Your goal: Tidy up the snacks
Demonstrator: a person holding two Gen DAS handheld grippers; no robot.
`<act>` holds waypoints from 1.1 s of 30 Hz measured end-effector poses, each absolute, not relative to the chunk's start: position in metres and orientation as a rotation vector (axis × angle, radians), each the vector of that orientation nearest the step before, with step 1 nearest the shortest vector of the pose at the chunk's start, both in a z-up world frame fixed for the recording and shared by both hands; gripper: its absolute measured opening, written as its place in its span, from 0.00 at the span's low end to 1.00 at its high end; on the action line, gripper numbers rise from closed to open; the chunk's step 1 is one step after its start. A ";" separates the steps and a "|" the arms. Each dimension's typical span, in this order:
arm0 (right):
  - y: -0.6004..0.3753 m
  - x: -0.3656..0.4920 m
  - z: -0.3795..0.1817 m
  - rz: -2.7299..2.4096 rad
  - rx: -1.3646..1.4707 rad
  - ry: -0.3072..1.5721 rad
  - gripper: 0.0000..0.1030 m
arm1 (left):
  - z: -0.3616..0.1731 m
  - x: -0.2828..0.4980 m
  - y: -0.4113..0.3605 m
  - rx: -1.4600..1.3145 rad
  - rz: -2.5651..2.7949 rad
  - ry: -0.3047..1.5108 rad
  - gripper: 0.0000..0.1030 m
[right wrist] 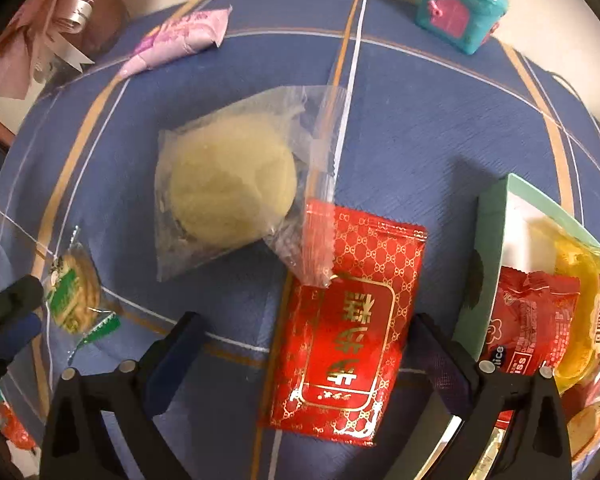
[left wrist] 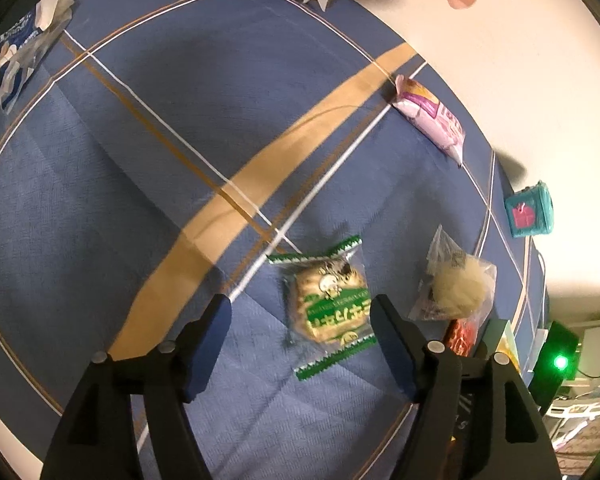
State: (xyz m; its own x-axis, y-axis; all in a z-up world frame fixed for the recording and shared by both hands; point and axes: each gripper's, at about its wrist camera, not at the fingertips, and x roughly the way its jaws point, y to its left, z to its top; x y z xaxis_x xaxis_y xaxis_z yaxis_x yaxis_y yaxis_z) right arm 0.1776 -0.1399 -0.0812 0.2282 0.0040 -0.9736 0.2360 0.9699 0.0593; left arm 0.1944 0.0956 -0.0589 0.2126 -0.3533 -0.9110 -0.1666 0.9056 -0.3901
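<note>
Left gripper (left wrist: 300,322) jaws apart, green biscuit pack (left wrist: 327,307) loose between them; right gripper (right wrist: 304,334) jaws apart around red packet (right wrist: 346,328), pads clear of it

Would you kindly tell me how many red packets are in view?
2: a gold-patterned one on the cloth between the right tongs, and one in the box. Others may be hidden.
</note>
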 end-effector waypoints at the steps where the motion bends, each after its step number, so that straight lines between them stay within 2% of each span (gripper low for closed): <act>1: -0.138 0.176 -0.081 -0.172 0.196 1.317 0.98 | -0.059 0.195 0.097 -0.453 -0.135 1.365 0.71; 3: -0.135 0.168 -0.078 -0.181 0.189 1.292 0.93 | -0.061 0.198 0.096 -0.438 -0.124 1.369 0.71; 5: -0.134 0.159 -0.077 -0.211 0.206 1.267 0.83 | -0.061 0.200 0.091 -0.419 -0.128 1.372 0.71; 6: -0.135 0.157 -0.076 -0.222 0.218 1.267 0.80 | -0.062 0.201 0.087 -0.413 -0.145 1.371 0.71; 8: -0.139 0.155 -0.072 -0.237 0.230 1.260 0.66 | -0.065 0.204 0.077 -0.411 -0.186 1.385 0.71; 10: -0.144 0.155 -0.071 -0.240 0.235 1.255 0.57 | -0.069 0.205 0.070 -0.411 -0.197 1.399 0.71; 13: -0.146 0.151 -0.069 -0.233 0.247 1.247 0.50 | -0.074 0.207 0.057 -0.374 -0.192 1.410 0.71; 18: -0.146 0.143 -0.068 -0.218 0.193 1.224 0.47 | -0.072 0.207 0.041 -0.263 -0.157 1.376 0.71; 19: -0.143 0.142 -0.067 -0.213 0.189 1.224 0.47 | -0.073 0.208 0.036 -0.241 -0.147 1.373 0.64; 20: -0.150 0.143 -0.067 -0.207 0.188 1.225 0.47 | -0.073 0.209 0.029 -0.205 -0.124 1.368 0.51; 27: -0.160 0.132 -0.058 -0.171 0.234 1.214 0.47 | -0.066 0.206 0.024 -0.216 -0.125 1.362 0.50; 33: -0.184 0.120 -0.027 -0.140 0.303 1.165 0.46 | -0.031 0.195 0.019 -0.227 -0.148 1.292 0.50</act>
